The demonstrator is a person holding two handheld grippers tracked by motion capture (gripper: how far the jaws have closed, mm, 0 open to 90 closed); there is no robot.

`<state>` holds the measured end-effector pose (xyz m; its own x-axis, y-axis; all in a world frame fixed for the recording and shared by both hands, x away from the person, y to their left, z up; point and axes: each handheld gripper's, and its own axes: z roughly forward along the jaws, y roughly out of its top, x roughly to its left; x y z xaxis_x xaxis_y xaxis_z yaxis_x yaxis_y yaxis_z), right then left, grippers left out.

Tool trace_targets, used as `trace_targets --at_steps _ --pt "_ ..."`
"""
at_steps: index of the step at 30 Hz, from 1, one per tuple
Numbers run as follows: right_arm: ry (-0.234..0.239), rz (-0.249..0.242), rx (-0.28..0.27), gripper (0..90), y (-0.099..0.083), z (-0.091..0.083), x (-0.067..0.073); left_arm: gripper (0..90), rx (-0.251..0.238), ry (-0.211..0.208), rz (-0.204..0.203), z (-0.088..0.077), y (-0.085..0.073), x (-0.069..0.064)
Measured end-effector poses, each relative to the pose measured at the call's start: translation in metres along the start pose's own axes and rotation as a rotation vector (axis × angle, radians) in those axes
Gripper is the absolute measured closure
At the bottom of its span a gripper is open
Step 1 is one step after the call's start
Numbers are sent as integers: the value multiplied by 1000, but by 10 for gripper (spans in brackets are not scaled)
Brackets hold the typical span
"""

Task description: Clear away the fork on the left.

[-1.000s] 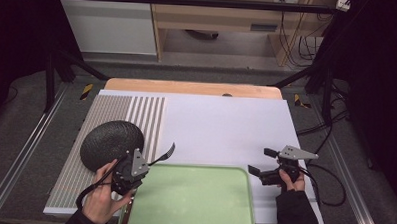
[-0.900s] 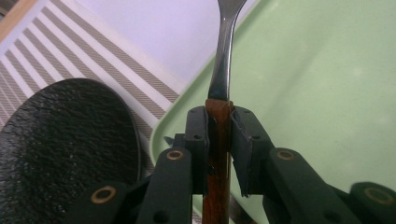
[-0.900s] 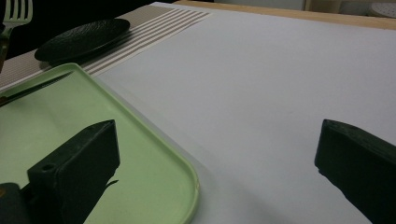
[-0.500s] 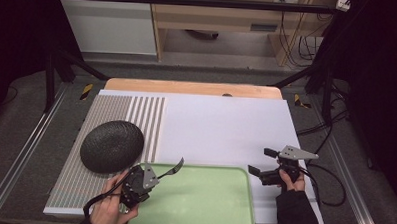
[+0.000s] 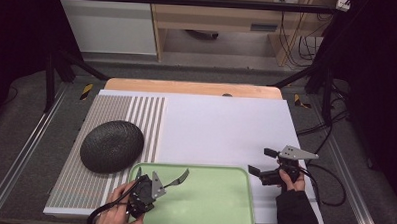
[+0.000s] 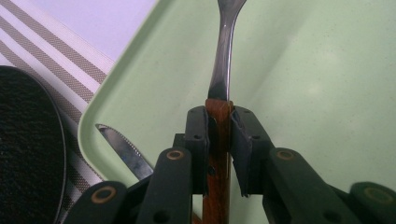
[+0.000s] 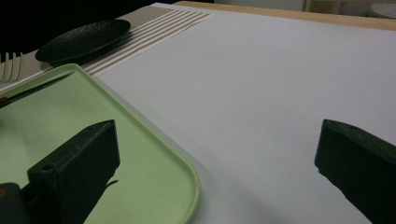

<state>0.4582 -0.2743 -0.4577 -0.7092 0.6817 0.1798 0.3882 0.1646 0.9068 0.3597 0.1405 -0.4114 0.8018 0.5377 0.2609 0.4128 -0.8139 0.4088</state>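
My left gripper (image 5: 158,184) hovers over the near-left part of the green tray (image 5: 218,213), shut on the brown wooden handle of a fork (image 5: 180,177). In the left gripper view the jaws (image 6: 218,117) pinch that handle, and the fork's metal neck (image 6: 223,56) reaches out above the tray (image 6: 303,70). A knife (image 6: 122,148) lies by the tray's left rim. My right gripper (image 5: 261,161) rests open at the tray's right side, and nothing sits between its wide-apart jaws (image 7: 217,163).
A black textured plate (image 5: 111,145) sits on the striped placemat (image 5: 79,188) left of the tray. The white sheet (image 5: 221,128) spreads behind the tray. Metal rails run along both table sides, and cables trail at the right.
My left gripper has carried the fork from beside the black plate rightward and toward the near edge, over the tray. The right gripper has stayed put.
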Motion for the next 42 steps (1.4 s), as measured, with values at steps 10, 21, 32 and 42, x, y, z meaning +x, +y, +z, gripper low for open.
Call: trace_targets --at_steps 10,21,32,42 --pt "0 -1 -1 4 0 0 0 767 56 -27 32 15 1 -13" --pt "0 -1 0 3 0 0 0 767 103 -49 61 26 1 -21" --pt "1 1 1 4 0 0 0 756 84 -98 59 25 -1 -21" --pt "0 0 -2 4 0 0 0 730 -87 -205 31 20 -1 -14"
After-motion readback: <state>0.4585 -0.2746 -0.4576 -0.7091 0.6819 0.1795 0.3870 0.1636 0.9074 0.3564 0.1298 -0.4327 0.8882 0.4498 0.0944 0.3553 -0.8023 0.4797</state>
